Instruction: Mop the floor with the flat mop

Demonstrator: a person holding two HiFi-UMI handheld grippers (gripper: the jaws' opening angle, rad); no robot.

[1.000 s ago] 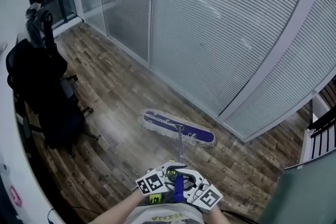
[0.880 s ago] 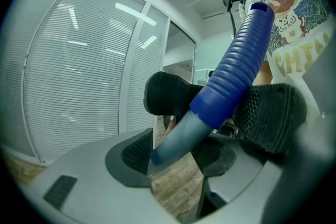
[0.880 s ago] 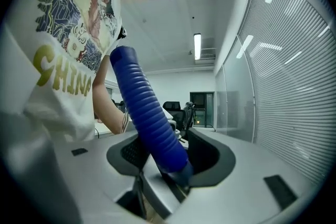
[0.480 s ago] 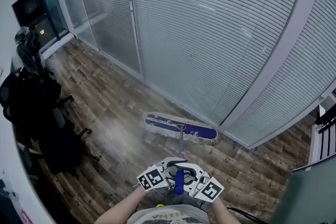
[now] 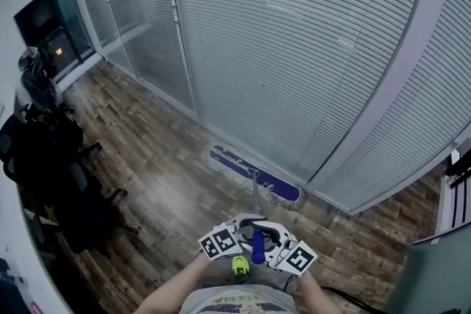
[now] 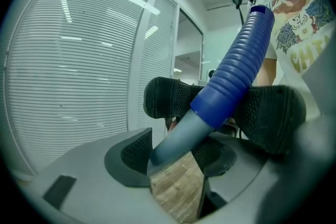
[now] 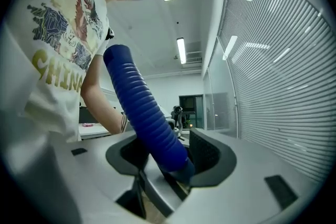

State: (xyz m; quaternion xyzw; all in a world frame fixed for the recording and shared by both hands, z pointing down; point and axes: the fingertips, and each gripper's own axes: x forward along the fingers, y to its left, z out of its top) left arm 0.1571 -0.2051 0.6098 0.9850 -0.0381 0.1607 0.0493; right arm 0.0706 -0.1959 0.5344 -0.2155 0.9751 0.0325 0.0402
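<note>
The flat mop's blue head [image 5: 254, 174] lies slantwise on the wood floor, close to the foot of the glass wall. Its grey pole [image 5: 254, 196] runs back to a ribbed blue grip [image 5: 257, 248] between both grippers. My left gripper [image 5: 241, 233] is shut on the pole [image 6: 178, 139] just below the grip, pads on either side, seen around [image 6: 176, 153] in its own view. From the other side my right gripper [image 5: 271, 237] is shut on the lower end of the blue grip [image 7: 144, 110], its jaws around [image 7: 168, 159]. The right gripper's black pads [image 6: 168, 97] face the left camera.
A glass wall with blinds [image 5: 309, 48] runs along the far side of the floor. Black office chairs with bags [image 5: 44, 158] stand at the left. A yellow-green shoe [image 5: 240, 265] shows below the grippers. Railings [image 5: 460, 180] sit at the far right.
The mop head has slid further from me, up to the foot of the glass wall, and lies more slantwise. Both grippers have kept their hold on the handle and moved along with it.
</note>
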